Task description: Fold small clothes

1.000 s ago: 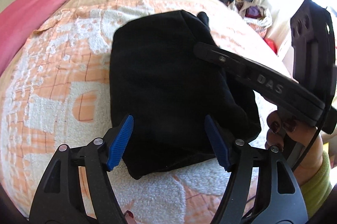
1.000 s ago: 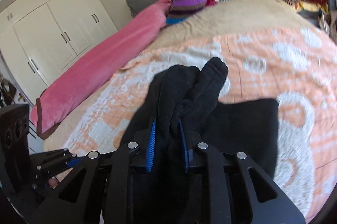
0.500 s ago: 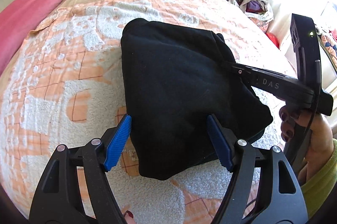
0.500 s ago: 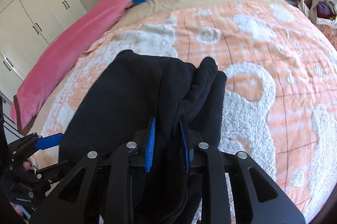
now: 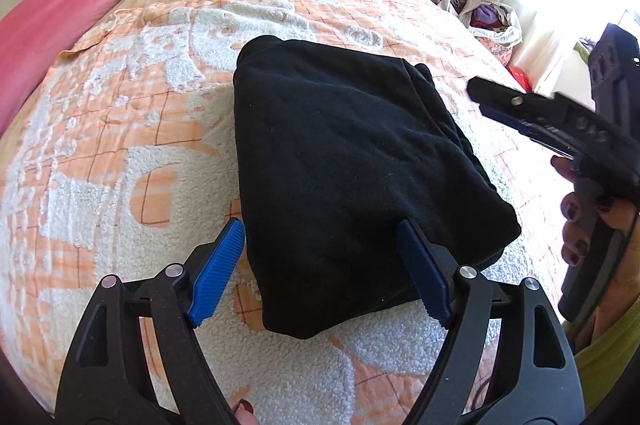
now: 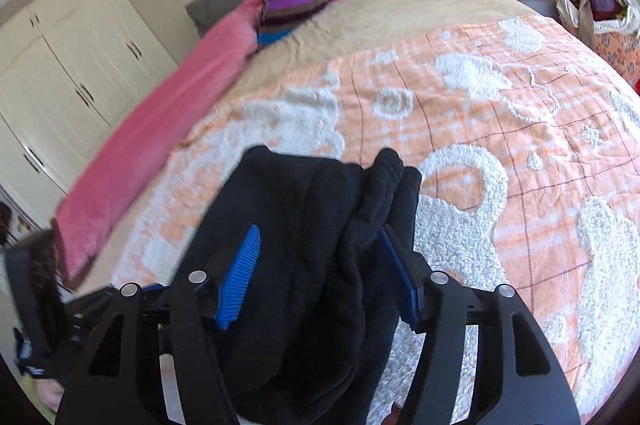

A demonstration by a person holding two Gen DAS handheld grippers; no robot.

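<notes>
Black garment point(image 5: 352, 169) folded on bedspread point(image 5: 120, 153) — both tongs spread, right just released.

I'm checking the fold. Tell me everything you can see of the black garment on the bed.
The black garment looks like soft fleece, folded into a thick, roughly rectangular bundle with layered edges bunched along one side. It lies on the orange-and-white blanket. The left claw stands open astride its near edge. The right claw has just been opening, with the bunched edge between its blue pads.

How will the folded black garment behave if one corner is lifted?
The black garment probably flops and unfolds: soft fleece-like layers sag loosely at its edge. Likely light, bulky. Unlikely to slide on the nubby blanket.
</notes>
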